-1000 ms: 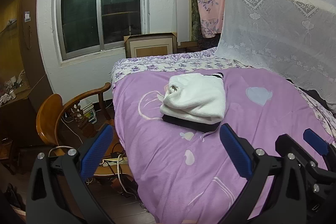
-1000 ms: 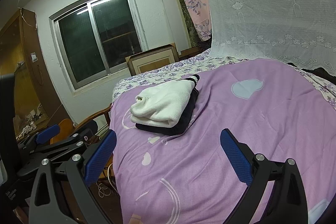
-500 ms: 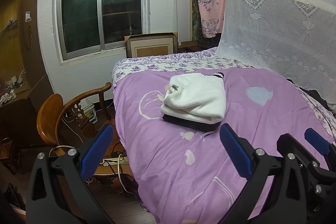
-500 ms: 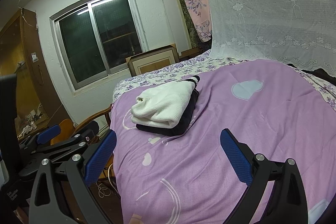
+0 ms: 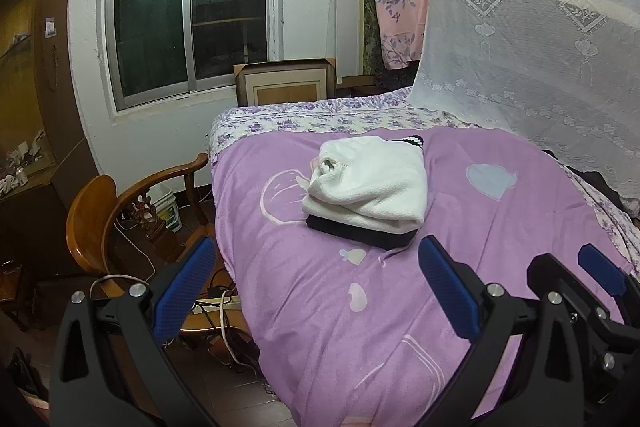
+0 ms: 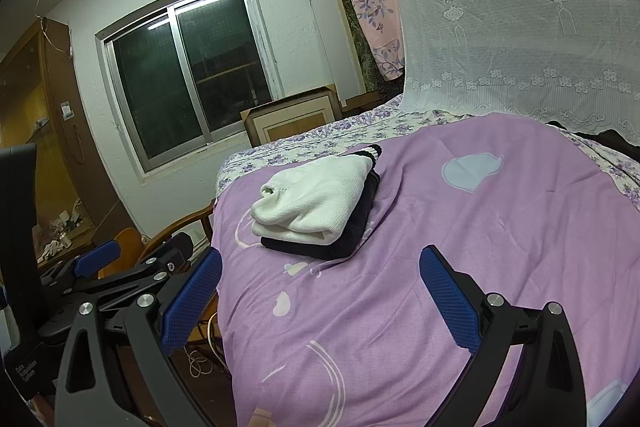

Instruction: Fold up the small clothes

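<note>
The left gripper (image 5: pixel 316 291) hangs with its blue pads spread wide, holding nothing, over the near left edge of the purple quilt (image 5: pixel 400 307); the right gripper (image 6: pixel 320 297) is likewise wide open and empty above the quilt, the two side by side. To the left, past the bed's edge, stands one wooden chair (image 5: pixel 100 227), cables on the floor beneath. Two folded garments are stacked toward the quilt's far left corner: a white one (image 5: pixel 372 187) on a black one (image 5: pixel 360 233), well apart from both grippers; bare quilt lies between and to the right. One lace net (image 5: pixel 540 47) drapes the right.
</note>
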{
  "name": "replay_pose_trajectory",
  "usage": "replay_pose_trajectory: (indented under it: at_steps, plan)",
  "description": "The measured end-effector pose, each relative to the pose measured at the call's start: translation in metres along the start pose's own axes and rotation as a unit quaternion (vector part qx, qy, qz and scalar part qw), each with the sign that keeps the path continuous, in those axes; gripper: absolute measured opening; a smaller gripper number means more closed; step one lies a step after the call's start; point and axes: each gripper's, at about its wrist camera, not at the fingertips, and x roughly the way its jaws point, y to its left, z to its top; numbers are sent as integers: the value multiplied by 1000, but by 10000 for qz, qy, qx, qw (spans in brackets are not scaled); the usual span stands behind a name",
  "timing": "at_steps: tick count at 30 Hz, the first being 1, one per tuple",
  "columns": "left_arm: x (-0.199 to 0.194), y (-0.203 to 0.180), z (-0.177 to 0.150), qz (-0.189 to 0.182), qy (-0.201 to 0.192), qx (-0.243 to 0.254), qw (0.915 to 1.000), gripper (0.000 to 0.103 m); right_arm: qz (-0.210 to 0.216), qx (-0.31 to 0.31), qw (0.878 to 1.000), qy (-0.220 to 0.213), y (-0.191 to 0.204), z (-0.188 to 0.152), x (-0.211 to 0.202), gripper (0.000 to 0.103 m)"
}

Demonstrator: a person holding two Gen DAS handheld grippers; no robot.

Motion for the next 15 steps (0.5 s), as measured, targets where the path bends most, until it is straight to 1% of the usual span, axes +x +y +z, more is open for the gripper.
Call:
replay_pose_trajectory:
  at_steps: [4, 8, 15]
  plan:
    - [-2, -3, 0, 137, -177, 134, 9997, 99, 12, -9, 10000, 10, 2, 1, -2, 100]
    - [-3, -4, 0, 102, -160, 128, 9997, 99, 31, -8, 10000, 4, 1, 2, -4, 100]
    - [-4, -4, 1, 171, -180, 69, 9997, 99, 47, 11, 10000, 4, 0, 2, -3, 100]
